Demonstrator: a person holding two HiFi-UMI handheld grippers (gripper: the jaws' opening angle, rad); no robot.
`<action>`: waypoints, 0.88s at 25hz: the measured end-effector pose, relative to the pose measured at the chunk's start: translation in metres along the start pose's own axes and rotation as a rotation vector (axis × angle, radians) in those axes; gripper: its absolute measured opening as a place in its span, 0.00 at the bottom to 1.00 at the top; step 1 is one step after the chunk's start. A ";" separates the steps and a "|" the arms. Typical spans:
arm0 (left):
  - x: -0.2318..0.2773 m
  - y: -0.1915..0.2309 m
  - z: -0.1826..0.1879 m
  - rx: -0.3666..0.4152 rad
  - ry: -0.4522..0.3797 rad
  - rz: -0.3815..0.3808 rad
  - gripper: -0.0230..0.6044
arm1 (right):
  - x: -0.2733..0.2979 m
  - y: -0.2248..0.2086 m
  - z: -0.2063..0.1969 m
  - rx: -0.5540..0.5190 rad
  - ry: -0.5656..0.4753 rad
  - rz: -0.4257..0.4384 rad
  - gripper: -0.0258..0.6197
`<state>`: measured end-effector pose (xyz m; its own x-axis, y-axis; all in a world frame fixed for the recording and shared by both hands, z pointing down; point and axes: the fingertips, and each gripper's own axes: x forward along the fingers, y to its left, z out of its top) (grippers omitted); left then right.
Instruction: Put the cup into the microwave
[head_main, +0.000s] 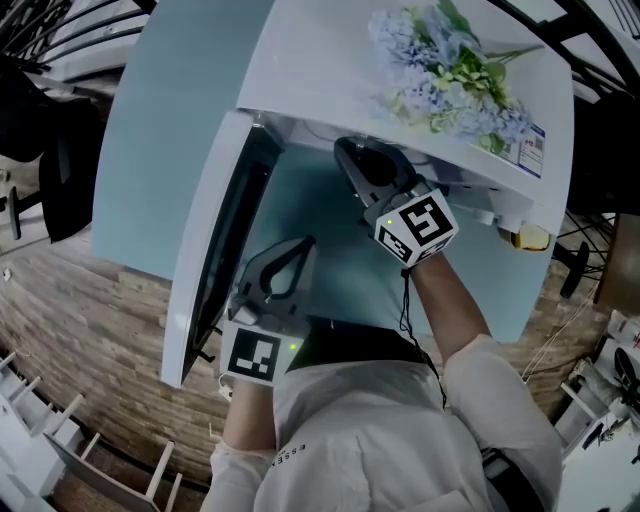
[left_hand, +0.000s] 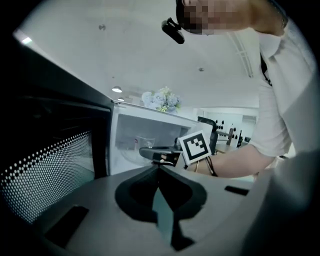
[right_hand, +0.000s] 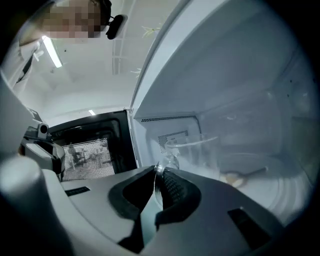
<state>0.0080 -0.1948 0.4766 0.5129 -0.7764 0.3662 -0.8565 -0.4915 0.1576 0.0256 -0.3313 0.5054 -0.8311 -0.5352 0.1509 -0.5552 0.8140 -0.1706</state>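
Head view: white microwave (head_main: 300, 60) on a pale blue tabletop (head_main: 150, 130), door (head_main: 215, 250) swung open at left, flowers (head_main: 450, 65) on top. Right gripper (head_main: 352, 155) reaches into the open cavity. Left gripper (head_main: 300, 248) hangs beside the door's inner face.

Left gripper view: jaws pressed together, nothing between them. Beyond them, a clear glass cup (left_hand: 144, 142) stands inside the cavity, with the right gripper's marker cube (left_hand: 196, 146) just before the opening.

Right gripper view: jaws almost together, clamped on the cup (right_hand: 192, 150) at its near edge. Cup upright within the cavity, beside the turntable (right_hand: 265, 175). Whether its base rests on anything cannot be told.
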 end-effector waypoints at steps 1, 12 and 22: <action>0.000 0.000 -0.001 0.008 0.002 0.000 0.04 | 0.001 -0.001 -0.001 0.003 -0.002 -0.008 0.08; 0.005 -0.002 -0.003 -0.005 -0.021 -0.045 0.04 | 0.003 -0.006 -0.001 -0.021 -0.004 -0.067 0.08; 0.017 -0.014 -0.014 -0.012 0.002 -0.105 0.04 | -0.022 -0.011 -0.008 0.015 -0.011 -0.041 0.22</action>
<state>0.0280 -0.1958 0.4935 0.5994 -0.7204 0.3489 -0.7989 -0.5652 0.2058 0.0499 -0.3267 0.5115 -0.8078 -0.5707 0.1479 -0.5893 0.7879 -0.1788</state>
